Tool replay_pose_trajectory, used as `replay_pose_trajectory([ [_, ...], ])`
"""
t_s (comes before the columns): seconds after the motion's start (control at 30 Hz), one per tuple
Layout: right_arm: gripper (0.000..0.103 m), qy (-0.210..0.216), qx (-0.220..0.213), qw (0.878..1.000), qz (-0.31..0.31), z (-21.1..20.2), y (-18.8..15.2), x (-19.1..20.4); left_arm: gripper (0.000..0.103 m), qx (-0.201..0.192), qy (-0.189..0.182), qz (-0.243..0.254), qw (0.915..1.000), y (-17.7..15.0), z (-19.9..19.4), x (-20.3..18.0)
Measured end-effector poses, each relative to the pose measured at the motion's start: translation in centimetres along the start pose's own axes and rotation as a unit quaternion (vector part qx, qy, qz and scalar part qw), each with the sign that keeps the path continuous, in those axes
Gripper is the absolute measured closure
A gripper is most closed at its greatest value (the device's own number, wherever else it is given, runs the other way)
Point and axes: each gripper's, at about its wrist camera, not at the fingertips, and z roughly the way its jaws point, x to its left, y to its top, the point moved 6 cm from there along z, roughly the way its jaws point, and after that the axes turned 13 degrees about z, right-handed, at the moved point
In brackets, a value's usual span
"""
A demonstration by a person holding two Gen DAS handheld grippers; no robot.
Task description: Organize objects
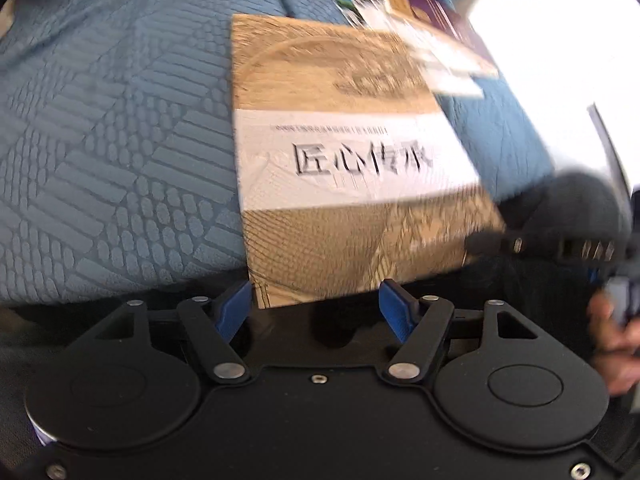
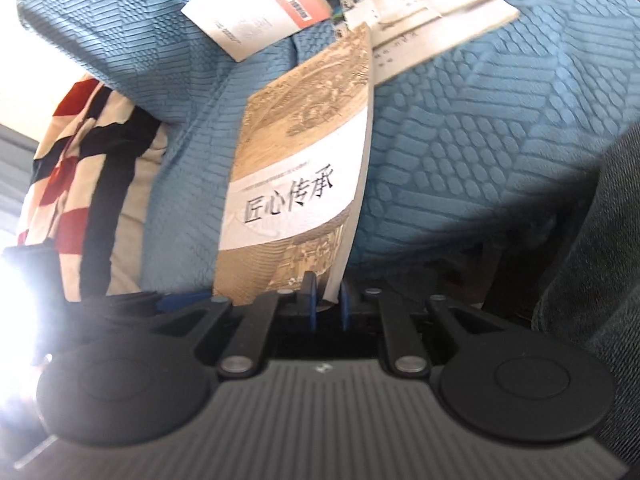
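A tan book with a white title band (image 1: 352,160) lies tilted over the blue quilted bedspread (image 1: 112,140). In the right wrist view the same book (image 2: 296,184) runs away from me, and my right gripper (image 2: 327,304) is shut on its near edge, with the blue pads on either side of the pages. My left gripper (image 1: 316,308) stands open, its blue pads wide apart. The book's near corner lies between them, and neither pad presses on it. The right gripper (image 1: 560,240) shows as a dark blur at the book's right corner.
More books lie at the far end: an orange and white one (image 2: 260,4), a purple one (image 1: 440,16) and pale booklets (image 2: 432,20). A red, black and cream striped cloth (image 2: 80,160) is at the left. A hand (image 1: 612,340) shows at the right edge.
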Motion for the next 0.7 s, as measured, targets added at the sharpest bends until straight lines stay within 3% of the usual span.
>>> replay_pose_trajectory([
  [0.17,0.084,-0.009,-0.020,1.000,-0.009,-0.7,0.5,0.2,0.034,-0.017,-0.021,-0.090,0.9956,-0.7,-0.4,2.8],
  [0.33,0.083,-0.041,-0.050,0.997,-0.032,-1.2,1.7,-0.1,0.035,-0.010,-0.020,-0.128,0.9915,-1.2,0.2,4.5],
  [0.47,0.073,-0.044,-0.077,0.995,-0.042,-1.4,3.0,-0.3,0.038,-0.006,-0.017,-0.121,0.9925,-1.0,0.7,4.2],
  [0.63,0.073,-0.048,-0.094,0.991,-0.075,0.0,4.4,0.1,0.041,0.001,-0.014,-0.111,0.9937,-0.7,1.6,3.6],
  [0.7,0.073,-0.055,-0.100,0.988,-0.100,0.8,4.7,0.5,0.047,-0.002,-0.027,-0.113,0.9932,-0.7,1.7,3.2],
])
